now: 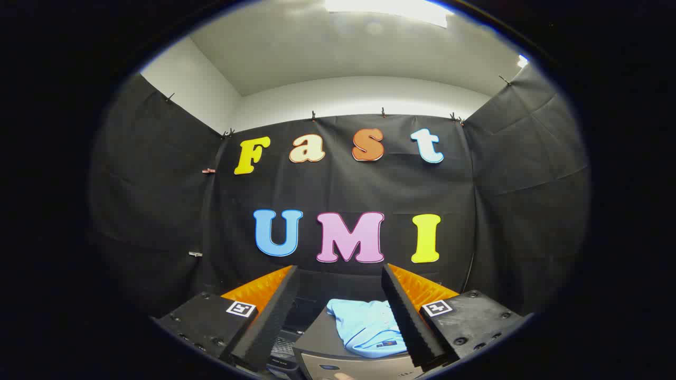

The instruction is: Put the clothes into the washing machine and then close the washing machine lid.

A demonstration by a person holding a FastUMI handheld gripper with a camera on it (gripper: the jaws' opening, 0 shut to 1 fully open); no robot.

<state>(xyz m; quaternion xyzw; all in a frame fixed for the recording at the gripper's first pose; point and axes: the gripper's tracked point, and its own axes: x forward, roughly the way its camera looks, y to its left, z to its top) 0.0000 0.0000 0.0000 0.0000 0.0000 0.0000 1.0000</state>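
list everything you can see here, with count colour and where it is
garment: one, light blue, folded, lying on the grey top between and just ahead of the fingers
washing machine: one, grey top surface, below the fingers, under the garment
booth wall cloth: black, hung on clips, beyond everything
room wall and ceiling: white, above the cloth
ceiling light: one, bright white, overhead
gripper: one, fingers spread open, touching nothing, garment seen in the gap
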